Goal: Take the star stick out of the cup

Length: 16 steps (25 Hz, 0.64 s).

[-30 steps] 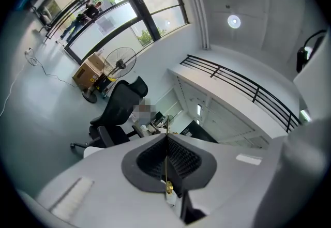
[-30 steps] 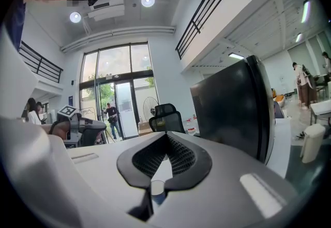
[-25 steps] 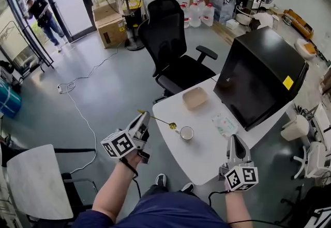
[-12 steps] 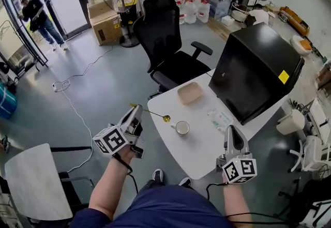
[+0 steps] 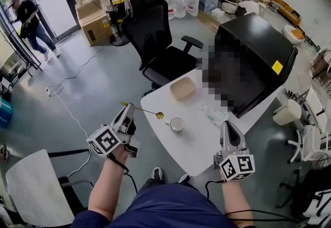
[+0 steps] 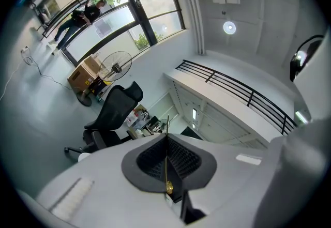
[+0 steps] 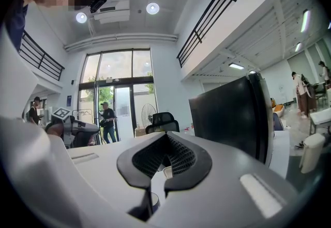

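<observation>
A thin gold star stick (image 5: 142,110) is pinched in my left gripper (image 5: 126,112), which is shut on it. The stick lies roughly level, and its gold end (image 5: 160,116) hangs just left of the white cup (image 5: 177,124), clear of the rim. The cup stands near the left edge of the white table (image 5: 199,144). In the left gripper view the stick (image 6: 166,162) runs between the closed pads of my left gripper (image 6: 166,136). My right gripper (image 5: 227,131) hovers over the table's front right, shut and empty, and the right gripper view shows this right gripper (image 7: 166,135) with pads together.
A large black monitor (image 5: 258,61) fills the table's right side. A tan tray (image 5: 182,88) and a small packet (image 5: 212,114) lie behind the cup. A black office chair (image 5: 155,41) stands beyond the table, and a grey seat (image 5: 36,191) at lower left. A person (image 5: 28,20) walks by the glass door.
My left gripper has drawn the stick a little further left, away from the cup. The right gripper holds its place. The person at the door has walked on.
</observation>
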{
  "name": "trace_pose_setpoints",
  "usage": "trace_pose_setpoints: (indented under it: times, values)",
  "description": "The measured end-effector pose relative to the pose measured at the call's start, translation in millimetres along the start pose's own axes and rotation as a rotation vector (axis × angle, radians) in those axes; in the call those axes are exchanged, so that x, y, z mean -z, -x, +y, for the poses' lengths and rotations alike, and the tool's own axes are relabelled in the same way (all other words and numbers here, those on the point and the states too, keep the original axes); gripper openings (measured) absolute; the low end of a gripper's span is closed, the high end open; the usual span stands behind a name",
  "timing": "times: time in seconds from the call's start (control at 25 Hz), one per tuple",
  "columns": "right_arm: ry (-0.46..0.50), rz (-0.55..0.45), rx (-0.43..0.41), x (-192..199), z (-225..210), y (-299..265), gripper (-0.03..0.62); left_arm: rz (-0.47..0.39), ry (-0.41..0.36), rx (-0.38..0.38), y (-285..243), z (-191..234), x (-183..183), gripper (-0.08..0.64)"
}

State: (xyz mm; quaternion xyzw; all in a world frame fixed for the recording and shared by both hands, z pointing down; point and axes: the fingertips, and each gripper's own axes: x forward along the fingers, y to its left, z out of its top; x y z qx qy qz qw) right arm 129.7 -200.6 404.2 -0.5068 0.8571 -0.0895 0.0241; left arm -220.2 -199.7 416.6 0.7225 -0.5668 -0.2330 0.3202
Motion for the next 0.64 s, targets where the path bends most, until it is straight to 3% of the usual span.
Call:
trace_pose_setpoints:
  times: [0.64]
  values:
    - [0.016,0.014,-0.014,3.9,2.0,-6.6,0.006,0.013,0.015,-0.004,-4.8,5.9,1.2,0.006]
